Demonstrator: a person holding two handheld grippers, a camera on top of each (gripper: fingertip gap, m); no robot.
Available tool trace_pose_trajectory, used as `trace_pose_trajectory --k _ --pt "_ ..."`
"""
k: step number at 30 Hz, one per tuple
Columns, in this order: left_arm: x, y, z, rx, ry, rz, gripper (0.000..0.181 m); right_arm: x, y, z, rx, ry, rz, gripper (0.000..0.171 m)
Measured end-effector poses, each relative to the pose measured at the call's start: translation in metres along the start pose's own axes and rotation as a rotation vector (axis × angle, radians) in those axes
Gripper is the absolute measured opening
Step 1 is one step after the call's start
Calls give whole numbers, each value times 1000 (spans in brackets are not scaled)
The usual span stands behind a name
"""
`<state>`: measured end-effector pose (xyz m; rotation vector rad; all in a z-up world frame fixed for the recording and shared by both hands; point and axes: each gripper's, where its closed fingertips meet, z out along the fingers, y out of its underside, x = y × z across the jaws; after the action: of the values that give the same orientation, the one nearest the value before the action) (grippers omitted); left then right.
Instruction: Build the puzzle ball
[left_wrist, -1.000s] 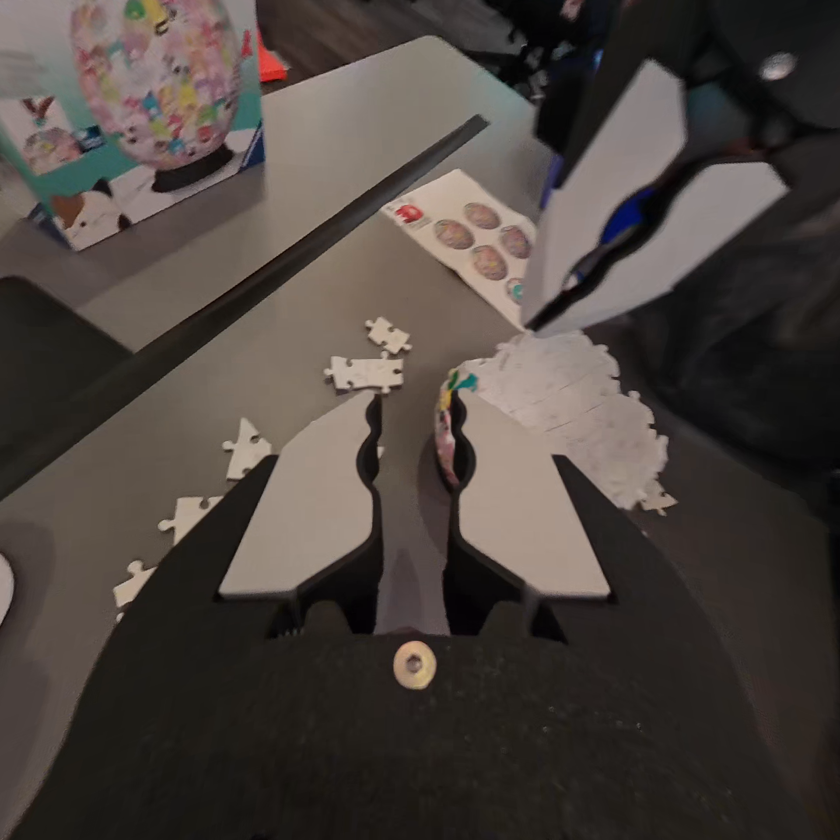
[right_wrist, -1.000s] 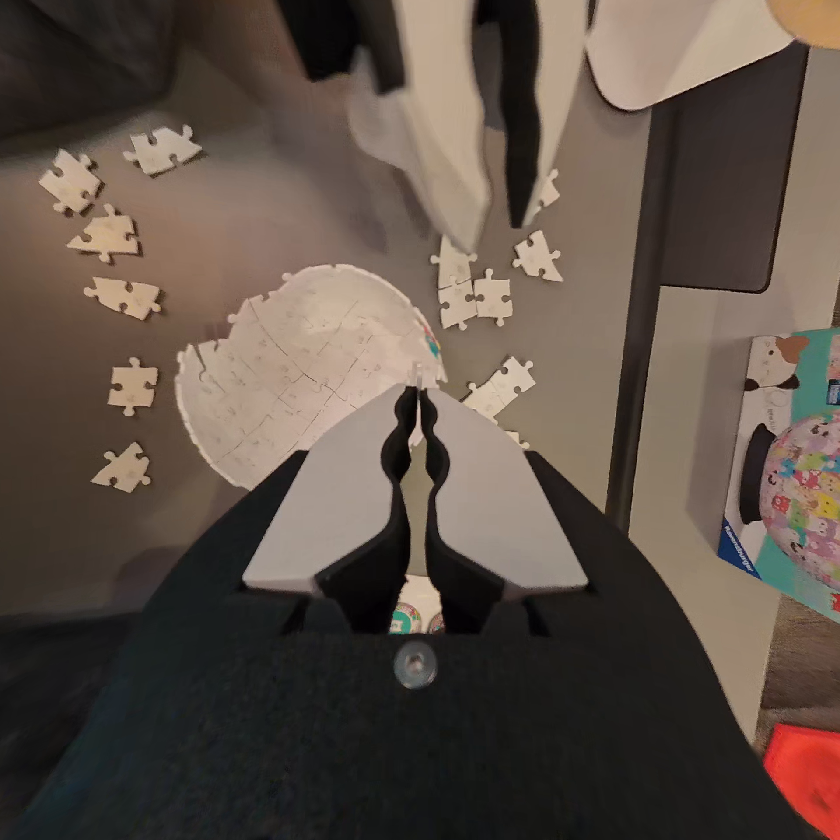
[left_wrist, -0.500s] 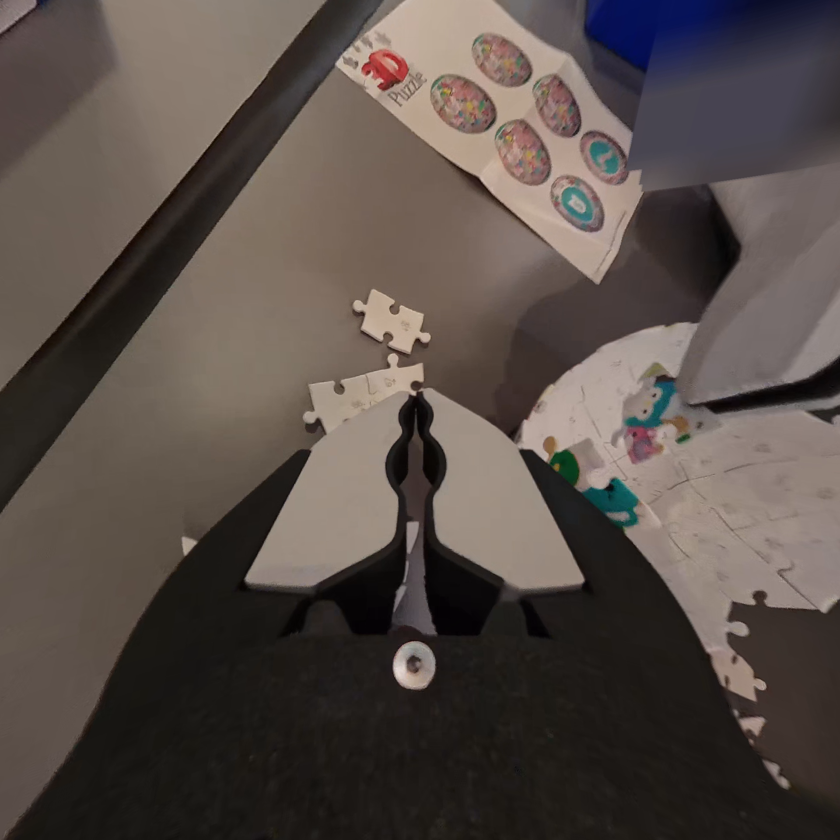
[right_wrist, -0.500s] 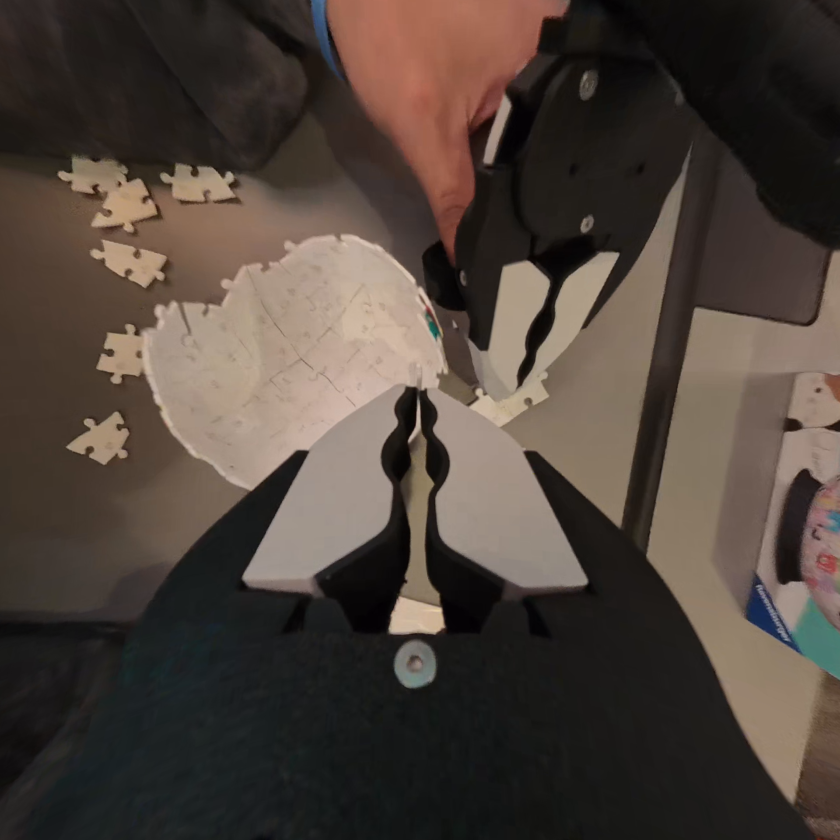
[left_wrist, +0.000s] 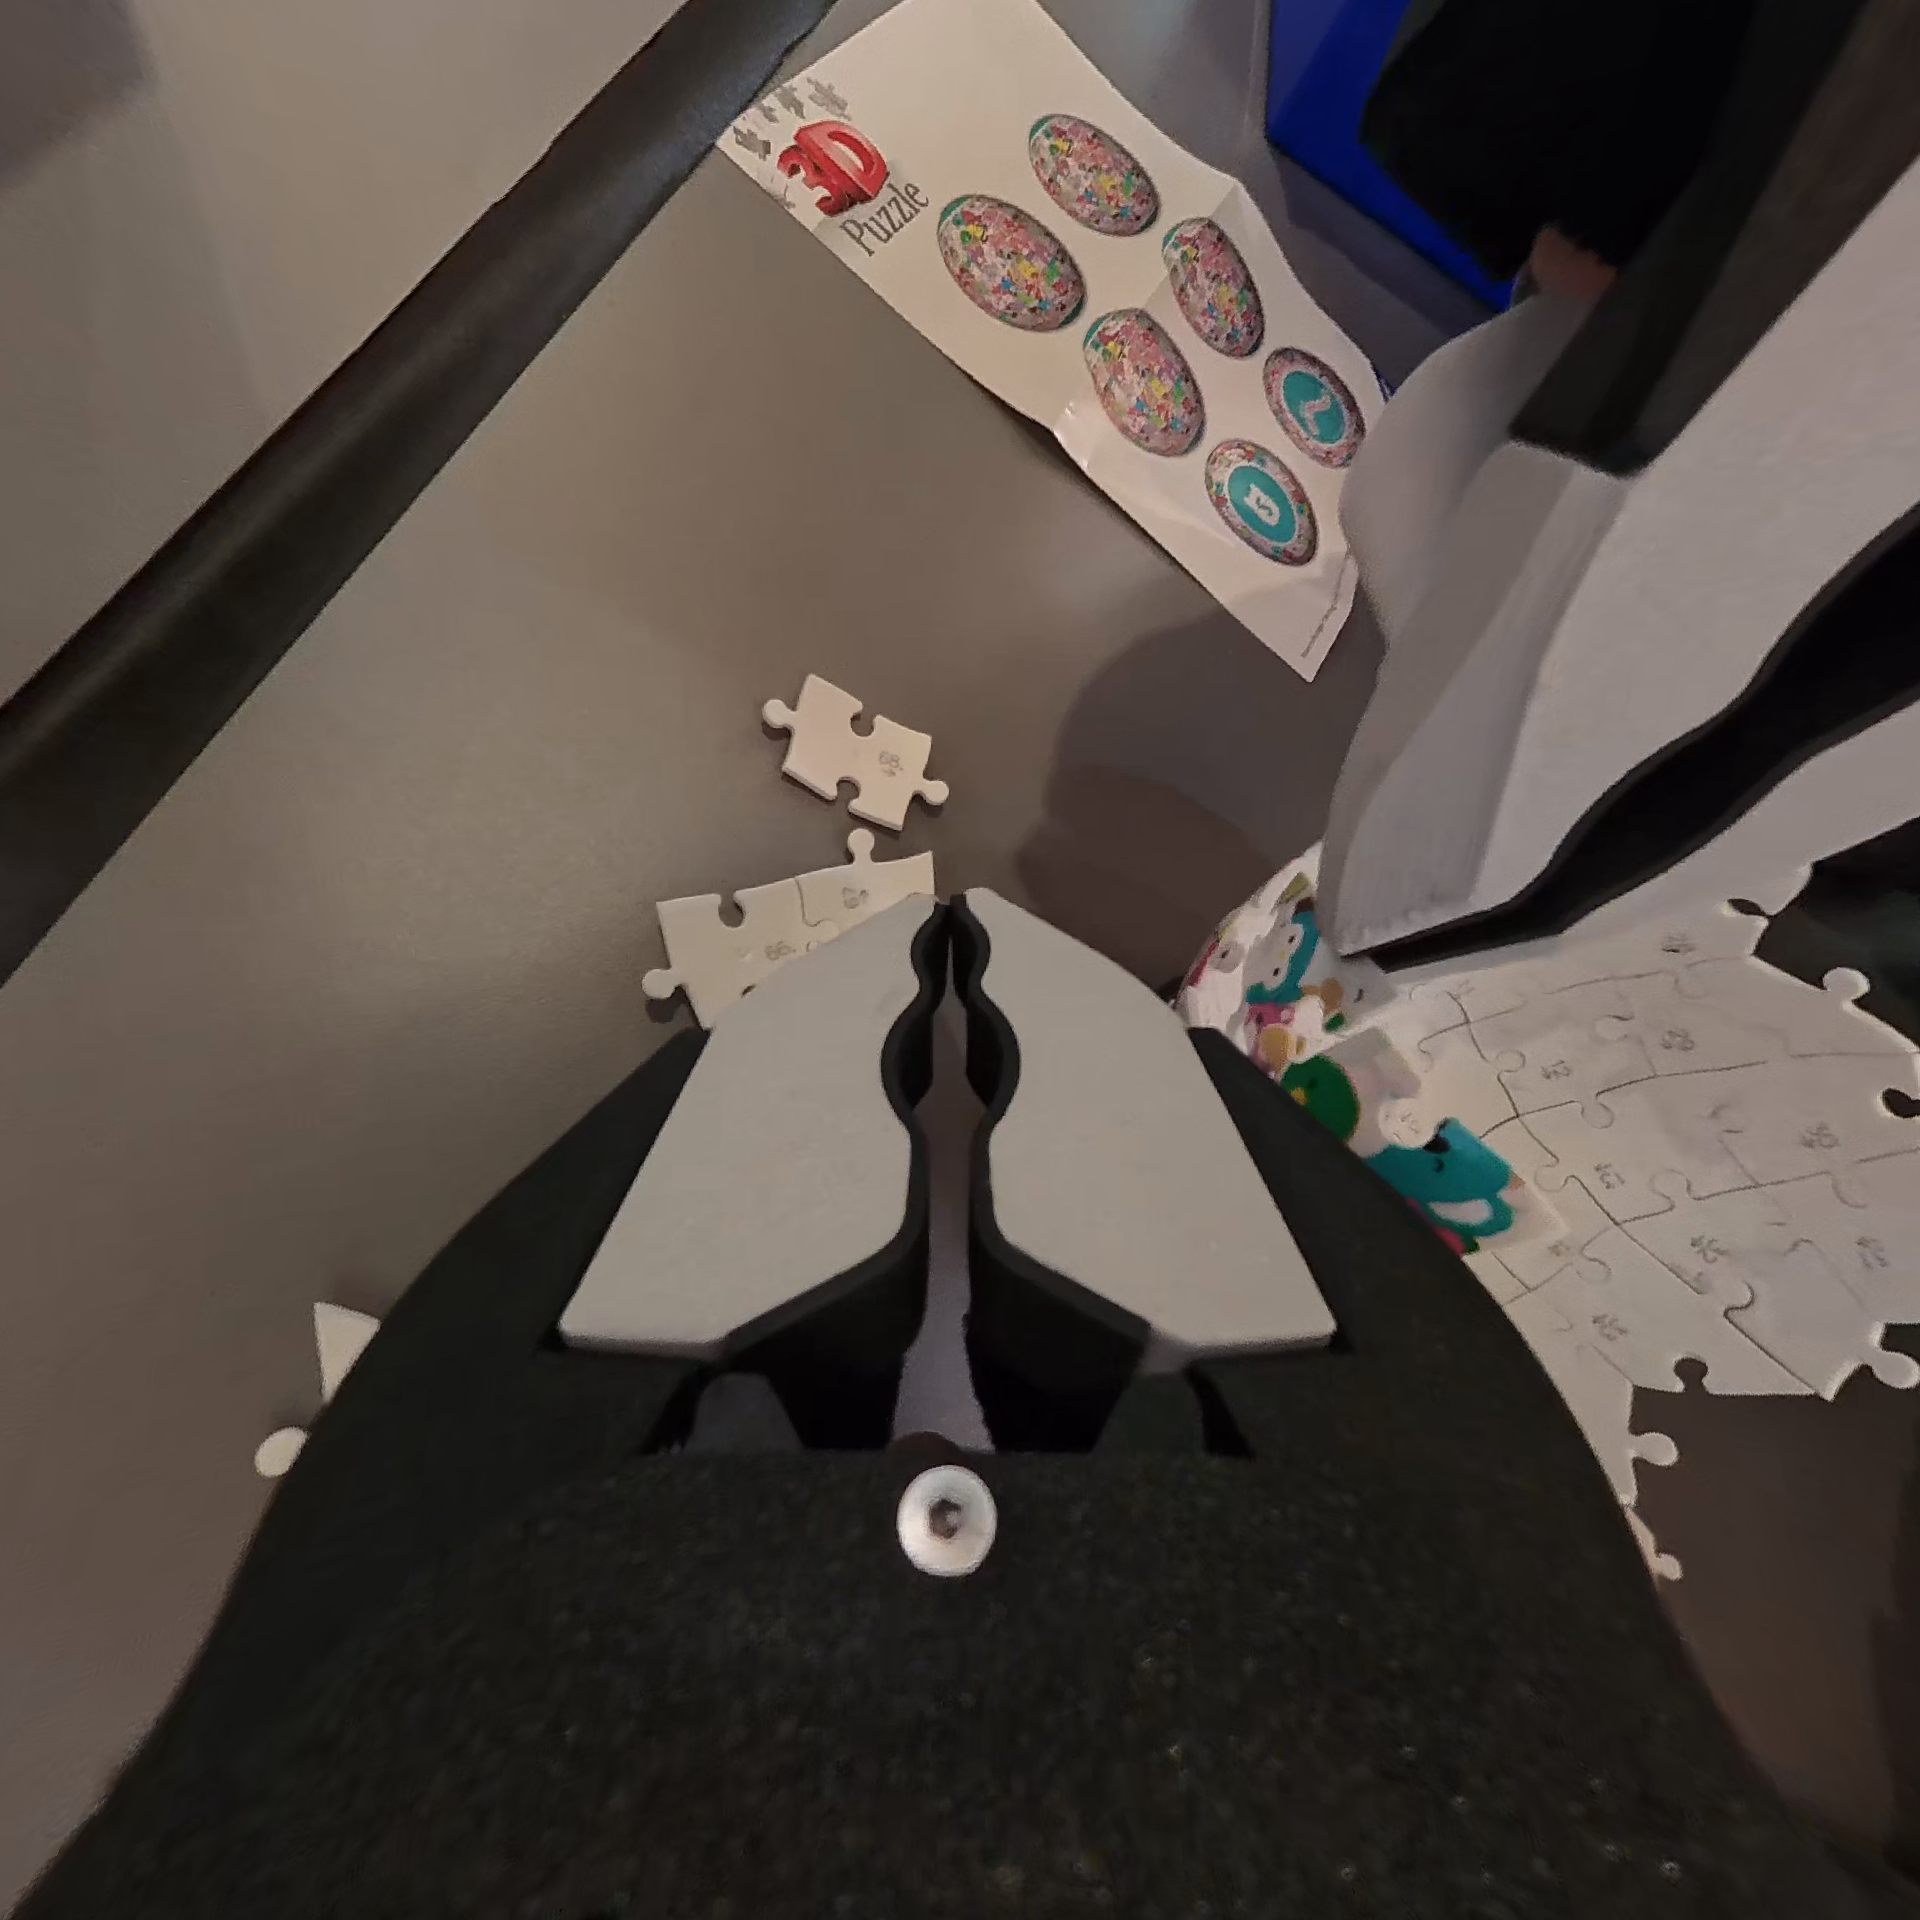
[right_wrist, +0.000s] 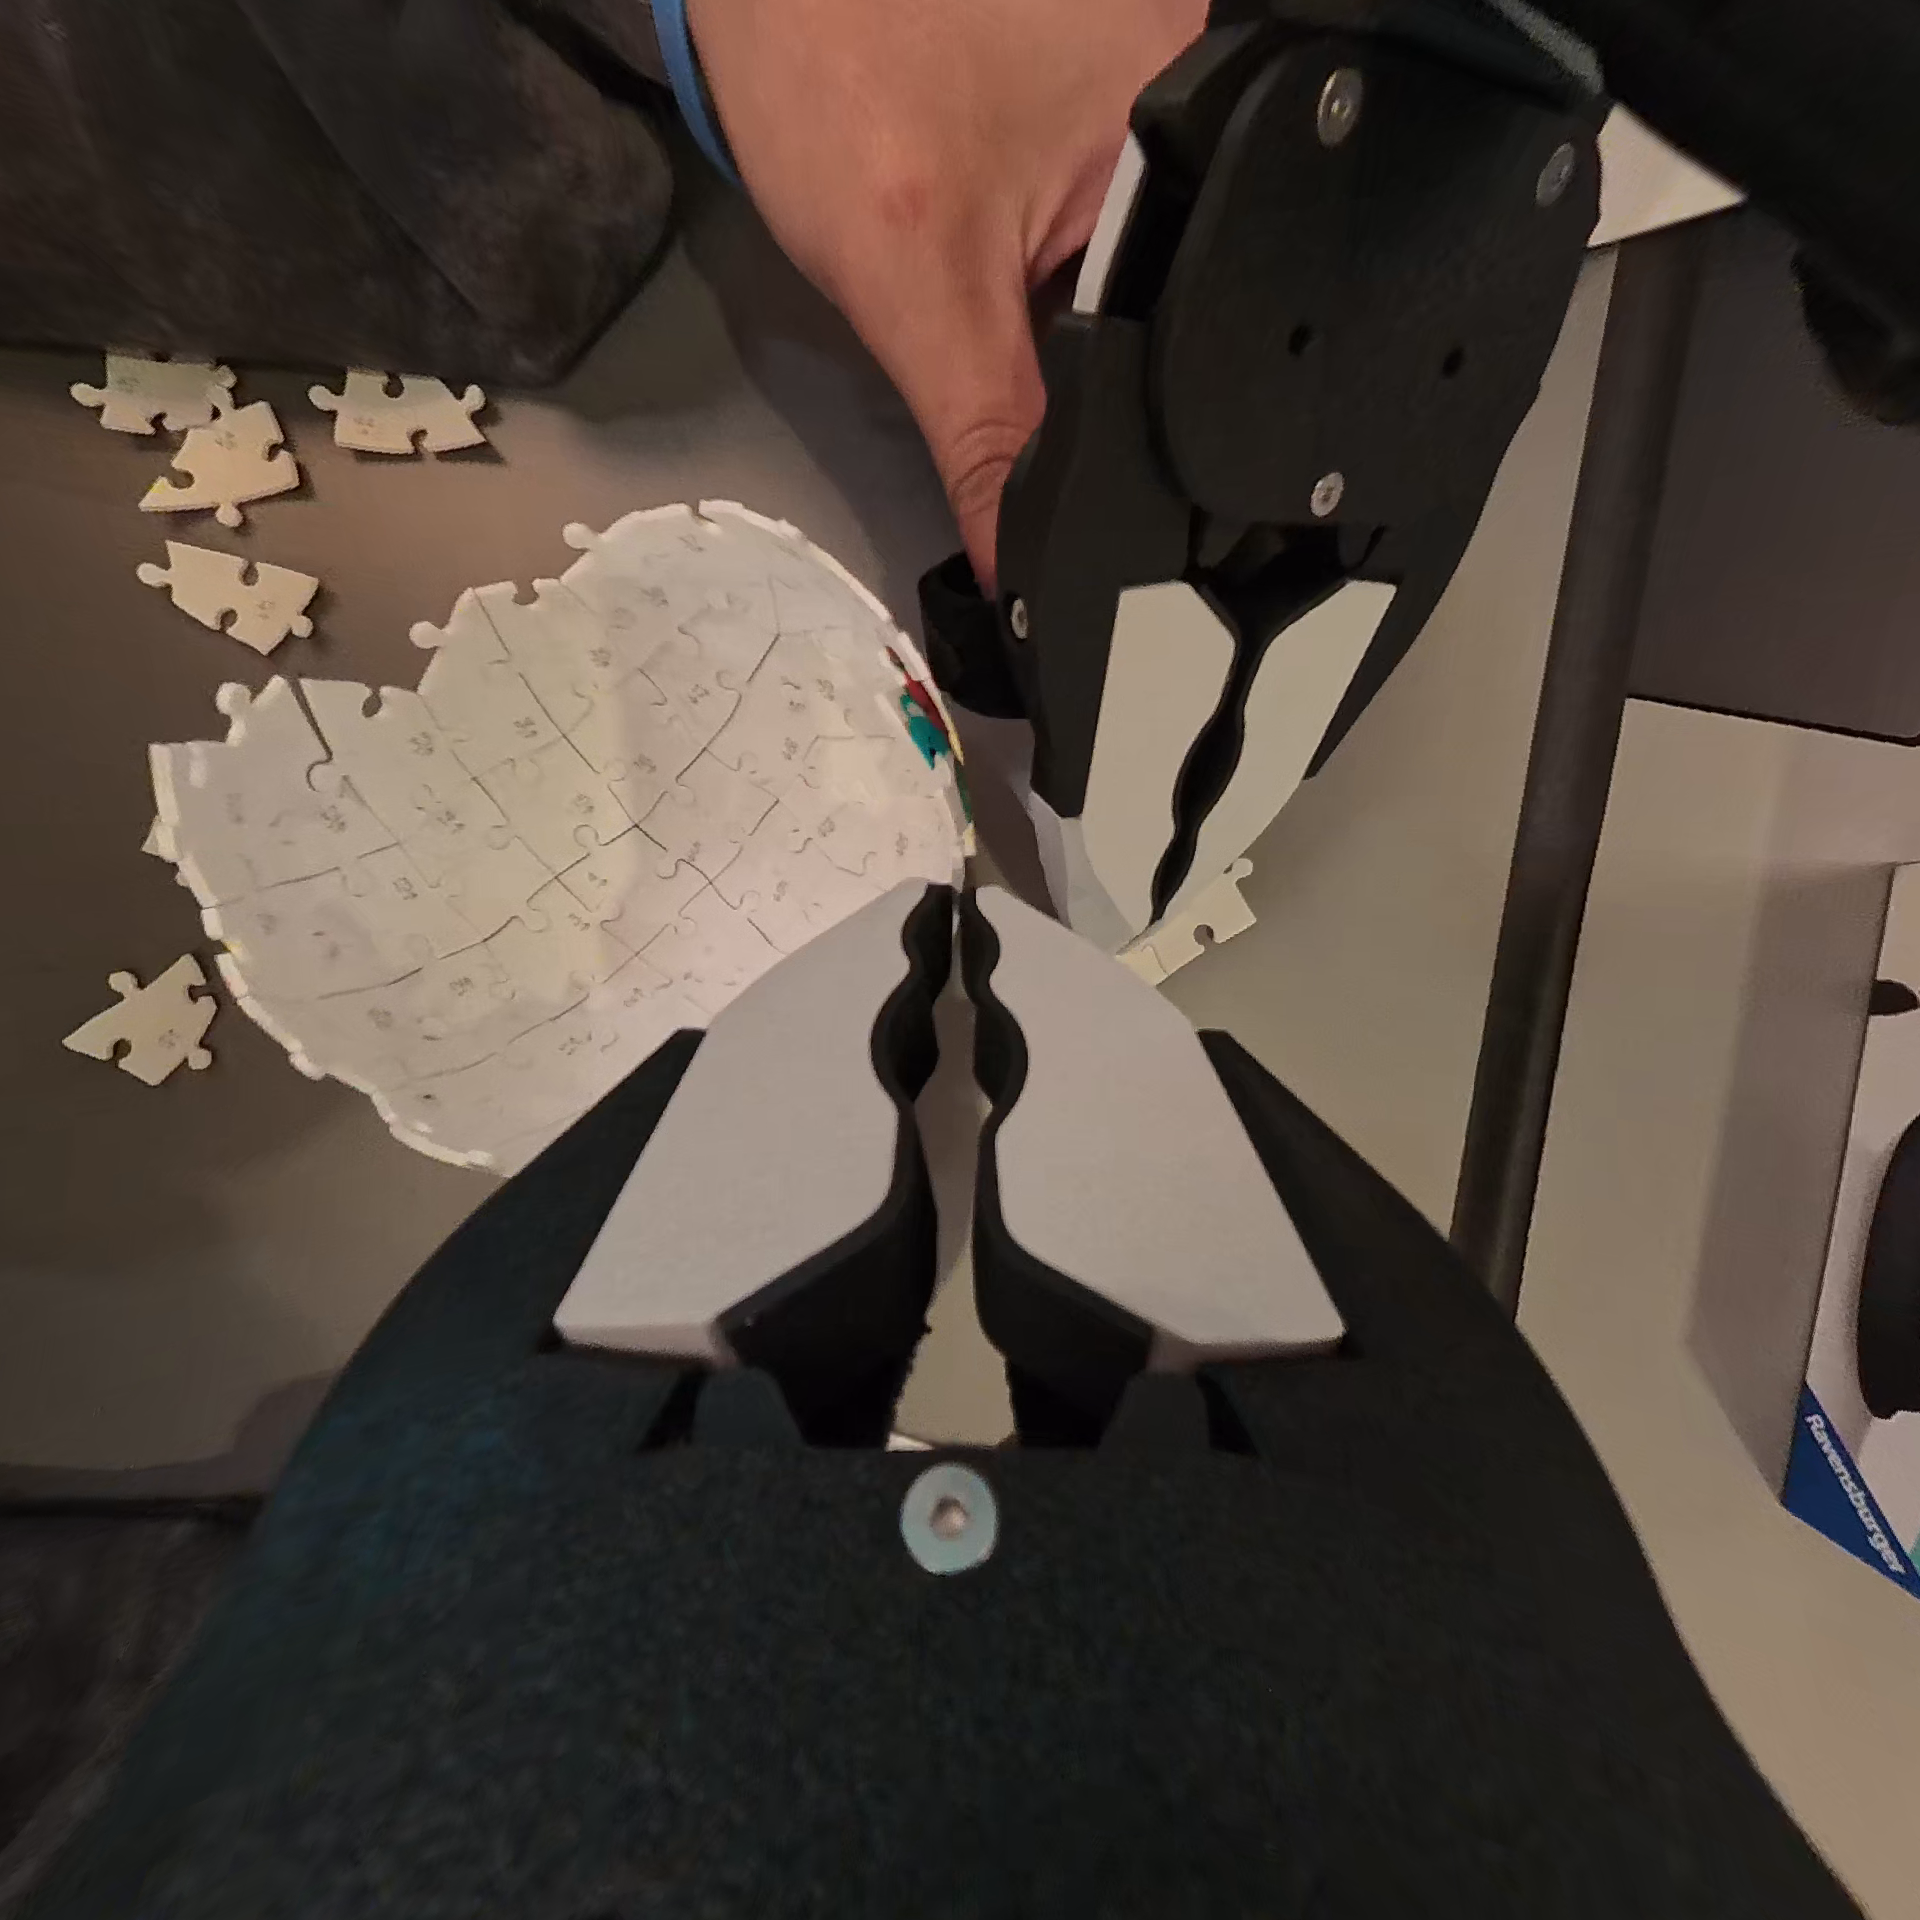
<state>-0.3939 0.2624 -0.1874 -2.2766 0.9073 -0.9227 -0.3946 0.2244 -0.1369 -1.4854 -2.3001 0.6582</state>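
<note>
A half-built puzzle ball shell (right_wrist: 540, 852) lies white inside up on the grey table, and its coloured outside shows in the left wrist view (left_wrist: 1714, 1143). My right gripper (right_wrist: 956, 899) is shut with its tips on the shell's near rim; it also shows at the right of the left wrist view (left_wrist: 1351, 940). My left gripper (left_wrist: 951, 914) is shut with its tips on the right edge of a joined pair of white pieces (left_wrist: 774, 935), just left of the shell. It also shows in the right wrist view (right_wrist: 1155, 909), held by a hand (right_wrist: 914, 208).
A single loose piece (left_wrist: 852, 753) lies just beyond the pair. Several loose pieces (right_wrist: 234, 597) lie left of the shell. A folded instruction sheet (left_wrist: 1091, 312) lies farther off. A dark strip (right_wrist: 1558, 831) divides the tables, and the puzzle box (right_wrist: 1860, 1351) stands past it. The tips of one gripper are about 6 cm away from the tips of the other. The single loose piece (left_wrist: 852, 753) is closer to my left gripper, around 5 cm from its tips; the right tips are 11 cm off.
My left gripper went from open to shut and moved forward and down onto the joined pair. My right gripper stayed shut at the shell's rim.
</note>
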Motion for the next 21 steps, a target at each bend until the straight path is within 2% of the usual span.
trace_pose_trajectory --k 13,16,21 --pt "-2 3 -2 -13 8 -27 0 3 -2 4 10 48 -63 2" --pt "1 1 -9 -7 23 -55 2 3 -2 5 9 52 -71 2" --pt "5 -2 -38 5 12 -93 14 2 -2 7 10 52 -76 2"
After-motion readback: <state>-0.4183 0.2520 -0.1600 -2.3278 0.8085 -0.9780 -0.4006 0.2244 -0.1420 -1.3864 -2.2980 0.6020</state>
